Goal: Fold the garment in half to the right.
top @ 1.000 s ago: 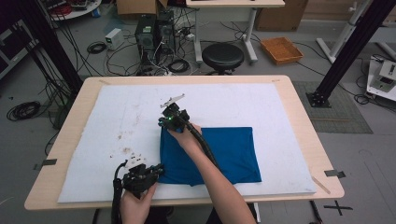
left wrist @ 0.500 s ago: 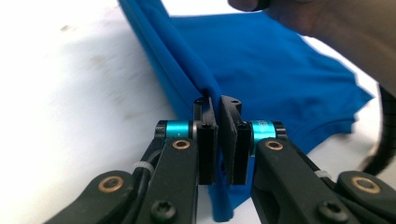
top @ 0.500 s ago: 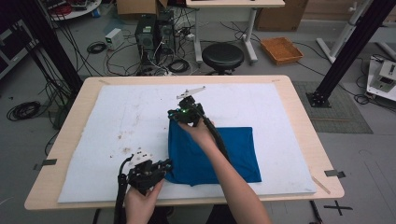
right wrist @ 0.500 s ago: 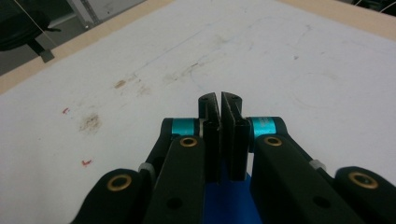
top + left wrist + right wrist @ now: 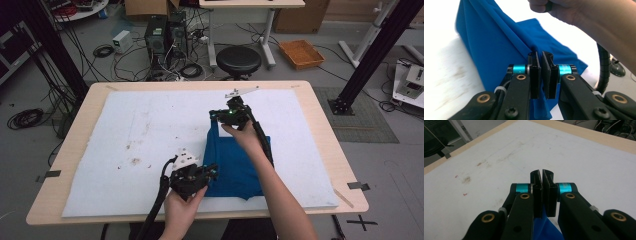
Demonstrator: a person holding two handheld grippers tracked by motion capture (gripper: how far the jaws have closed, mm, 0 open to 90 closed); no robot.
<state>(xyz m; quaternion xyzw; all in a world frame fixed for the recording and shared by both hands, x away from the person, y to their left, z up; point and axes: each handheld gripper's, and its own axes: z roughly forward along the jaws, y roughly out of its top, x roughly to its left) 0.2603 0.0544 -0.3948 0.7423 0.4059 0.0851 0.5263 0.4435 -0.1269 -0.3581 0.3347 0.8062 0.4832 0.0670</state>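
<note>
The plain, deep blue fabric cloth (image 5: 235, 165) carries no print or pattern, and its folds read darker where they crease in the left gripper view (image 5: 499, 42). The black two-jaw left gripper (image 5: 212, 172) has turquoise metal collars and brass-coloured rivets on its arms (a grey three-cornered plate sits on top). The black two-jaw right gripper (image 5: 216, 116) shows the same turquoise collars and brass rivets in its own view (image 5: 541, 176), with a small green light on its body. The white padded mat (image 5: 150, 125) bears brownish stains and a few red specks. The rectangular wooden table (image 5: 325, 130) has a pale tan rim.
</note>
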